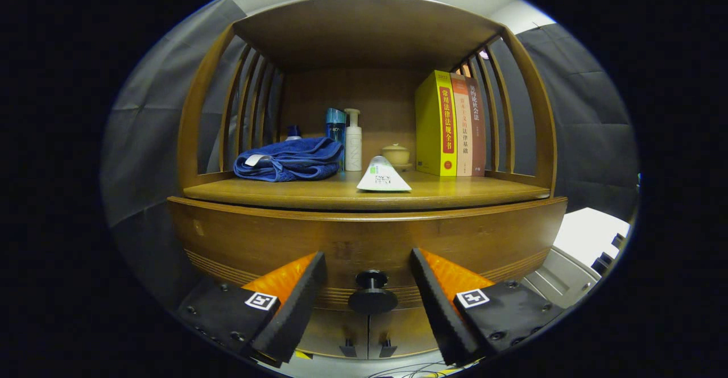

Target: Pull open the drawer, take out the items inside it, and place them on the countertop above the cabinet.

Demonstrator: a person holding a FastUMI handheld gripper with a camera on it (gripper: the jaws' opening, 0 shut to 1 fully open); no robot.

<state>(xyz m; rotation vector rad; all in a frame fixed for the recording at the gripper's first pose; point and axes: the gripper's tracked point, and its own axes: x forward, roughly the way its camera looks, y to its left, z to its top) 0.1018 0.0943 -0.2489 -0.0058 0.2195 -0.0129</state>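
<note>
A wooden cabinet stands right in front of me, its drawer front [364, 236] closed. The drawer's dark round knob [372, 294] sits between my two fingers, with a gap on each side. My gripper [368, 287] is open around the knob without touching it. Above the drawer lies the wooden countertop [455, 193]. On it rest a folded blue towel [290, 159] at the left and a white tube [382, 176] near the front middle. The drawer's inside is hidden.
At the back of the countertop stand a blue bottle [335, 131], a white pump bottle [353, 142], a small lidded cup [395, 154] and upright books [449, 125] at the right. Curved slatted sides and a wooden top shelf [364, 31] enclose the space.
</note>
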